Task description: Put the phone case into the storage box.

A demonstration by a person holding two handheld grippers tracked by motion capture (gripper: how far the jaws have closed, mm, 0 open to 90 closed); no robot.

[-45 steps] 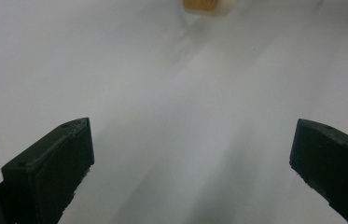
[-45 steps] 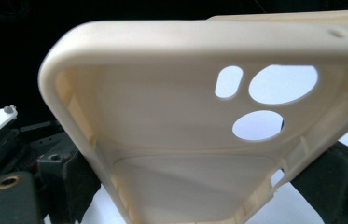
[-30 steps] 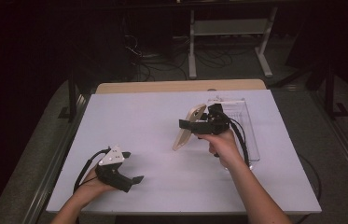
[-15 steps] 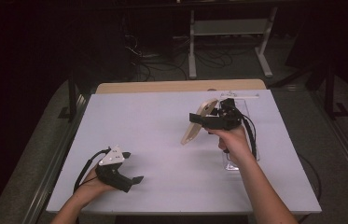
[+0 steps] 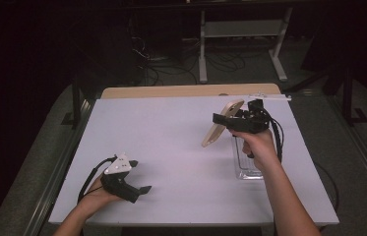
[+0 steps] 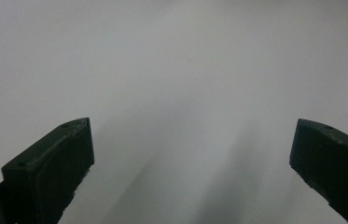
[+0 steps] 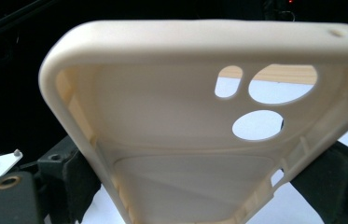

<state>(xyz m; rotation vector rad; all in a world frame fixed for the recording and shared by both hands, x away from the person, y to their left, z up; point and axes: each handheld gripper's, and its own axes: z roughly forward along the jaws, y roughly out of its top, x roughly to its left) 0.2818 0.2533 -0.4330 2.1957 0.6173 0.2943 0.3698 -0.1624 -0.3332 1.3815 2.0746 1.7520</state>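
Observation:
A cream phone case (image 5: 216,132) hangs tilted above the right half of the white table (image 5: 171,142), held by its upper end in my right gripper (image 5: 224,119). The right gripper view looks into the hollow inside of the case (image 7: 171,140), past its camera cut-outs; a black jaw presses on each long side, so my right gripper (image 7: 199,186) is shut on it. Near the table's front left, my left gripper (image 5: 139,192) rests low in a hand. In the left gripper view, my left gripper (image 6: 190,154) stands wide open over bare tabletop.
A clear plastic tray (image 5: 248,167) lies on the right side of the table, under the right hand. A wooden strip (image 5: 186,91) runs along the far edge. Beyond it the dark floor holds cables and a metal stand (image 5: 242,29).
My right gripper has carried the phone case to the right and farther back, a little higher off the table. The left gripper has stayed in place, open.

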